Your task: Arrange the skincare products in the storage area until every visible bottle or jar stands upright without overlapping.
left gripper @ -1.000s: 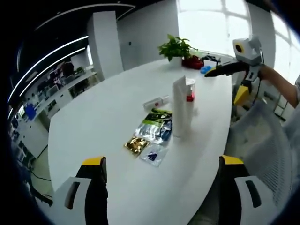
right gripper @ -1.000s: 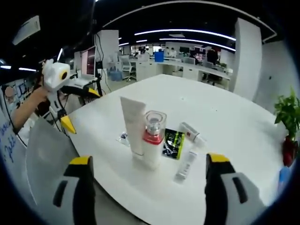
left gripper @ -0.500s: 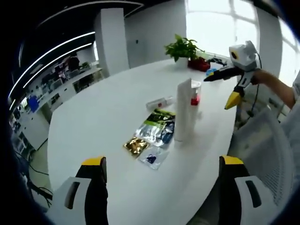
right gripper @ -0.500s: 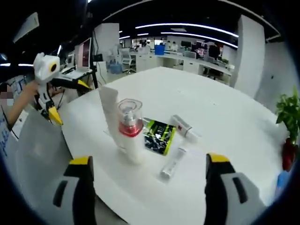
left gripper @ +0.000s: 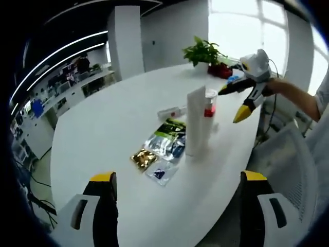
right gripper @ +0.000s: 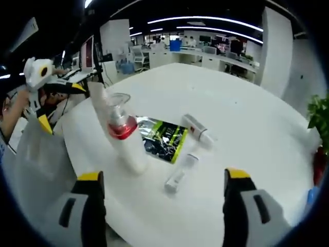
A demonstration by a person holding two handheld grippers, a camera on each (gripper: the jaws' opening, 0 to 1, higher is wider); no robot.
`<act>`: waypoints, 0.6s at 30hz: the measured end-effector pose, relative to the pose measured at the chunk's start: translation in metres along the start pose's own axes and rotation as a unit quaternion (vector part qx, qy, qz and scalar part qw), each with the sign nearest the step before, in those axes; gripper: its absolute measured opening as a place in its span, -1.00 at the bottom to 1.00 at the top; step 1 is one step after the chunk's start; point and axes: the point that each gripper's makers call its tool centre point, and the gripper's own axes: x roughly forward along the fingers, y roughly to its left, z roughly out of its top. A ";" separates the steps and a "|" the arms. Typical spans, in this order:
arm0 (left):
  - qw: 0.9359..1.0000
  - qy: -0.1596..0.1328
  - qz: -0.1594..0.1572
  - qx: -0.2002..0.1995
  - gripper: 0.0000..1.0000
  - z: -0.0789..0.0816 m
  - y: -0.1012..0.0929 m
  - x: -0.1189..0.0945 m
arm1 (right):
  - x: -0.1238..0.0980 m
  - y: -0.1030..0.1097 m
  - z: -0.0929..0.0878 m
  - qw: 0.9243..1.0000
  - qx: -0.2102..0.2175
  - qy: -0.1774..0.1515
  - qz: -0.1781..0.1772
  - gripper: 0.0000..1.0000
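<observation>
A: What is lying on the table (left gripper: 97, 134), going left to right in the left gripper view?

B: A gold sachet (left gripper: 143, 158) and a small clear sachet (left gripper: 160, 172) are lying nearest the camera. Just beyond them a green-and-black pouch (left gripper: 167, 138) is lying flat, with a small tube (left gripper: 171, 111) lying on its side past it. Right of the pouch, a tall white tube (left gripper: 196, 121) is standing upright, and a bottle (left gripper: 208, 103) with a red band is standing just behind it, partly hidden by it. A plant (left gripper: 204, 51) is sitting at the far edge.

A: And the grippers?

B: The left gripper (left gripper: 177, 211) is hovering over the near table edge with its jaws spread wide and nothing between them. The right gripper (left gripper: 237, 100) is hanging in the air to the right of the bottle, also released and empty.

A: What is the right gripper view showing?

B: At the left, the left gripper (right gripper: 47, 103) is floating beyond the table edge. Next, the white tube (right gripper: 100, 108) and the bottle (right gripper: 125, 135) are standing together, upright. The pouch (right gripper: 163, 140) is lying beside them, then a slim tube (right gripper: 180, 173) and the small tube (right gripper: 196, 127), both on their sides and apart. The right gripper (right gripper: 164, 213) is sitting low in front, jaws parted.
</observation>
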 end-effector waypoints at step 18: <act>1.000 -0.017 -0.006 -0.013 0.94 0.001 0.008 0.002 | 0.021 -0.013 -0.013 0.998 -0.008 0.069 -0.003 0.62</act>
